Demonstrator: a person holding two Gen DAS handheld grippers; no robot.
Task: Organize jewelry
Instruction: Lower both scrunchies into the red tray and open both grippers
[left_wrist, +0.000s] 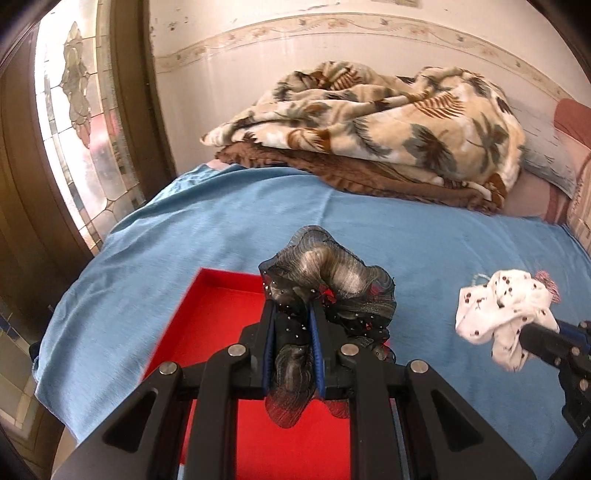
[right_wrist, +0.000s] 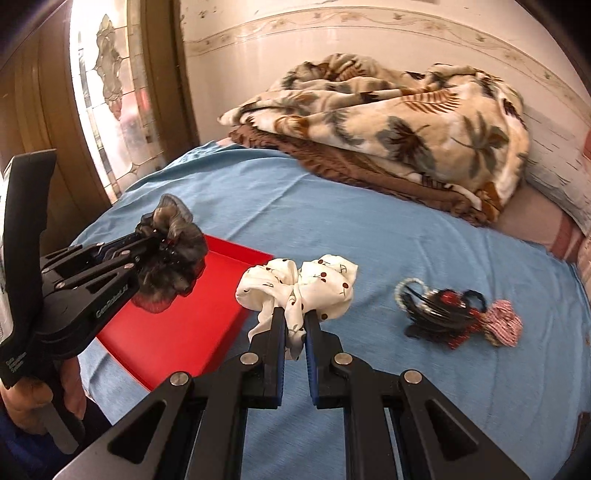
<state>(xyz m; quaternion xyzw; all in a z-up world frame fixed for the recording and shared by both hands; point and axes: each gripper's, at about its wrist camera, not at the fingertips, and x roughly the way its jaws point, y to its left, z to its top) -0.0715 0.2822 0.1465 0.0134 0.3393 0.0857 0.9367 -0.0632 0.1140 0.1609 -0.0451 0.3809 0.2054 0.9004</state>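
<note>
Red tray (left_wrist: 221, 295): flat and shallow, lying on the blue bed sheet (left_wrist: 184, 221), directly beneath the left tongs; bare red floor showing in both views.
Left tongs (left_wrist: 293, 314): closed tight on the dark sheer scrunchie (left_wrist: 332, 280), blue-lined pads pressed against the fabric from both sides.
Dark sheer scrunchie: grey-black gauze with small pale dots and red flecks — bunched above and around the fingertips, one fold hanging down between the pads; held in the air over the tray, not touching it as far as can be told.
Right tongs (right_wrist: 294, 321): clamped on the white cherry-print scrunchie (right_wrist: 299, 284), a narrow gap left between the pads, filled with cloth.
White cherry-print scrunchie: lifted just beside the tray's right edge, ruffles spread above the fingertips; seen from the left wrist at far right, gripped from below.
Remaining pile (right_wrist: 443, 314): black hair ties, a red-and-black piece and a pale beaded loop, tangled together on the sheet, well apart from the tray to the right.
Pink checked scrunchie (right_wrist: 502, 321): touching the pile's right side.
Patterned blanket (right_wrist: 388, 122): cream with leaf print — heaped over a brown one at the far end of the bed, against the wall.
Left hand (right_wrist: 33, 398): wrapped around the left handle, lower left corner of the right wrist view.
</note>
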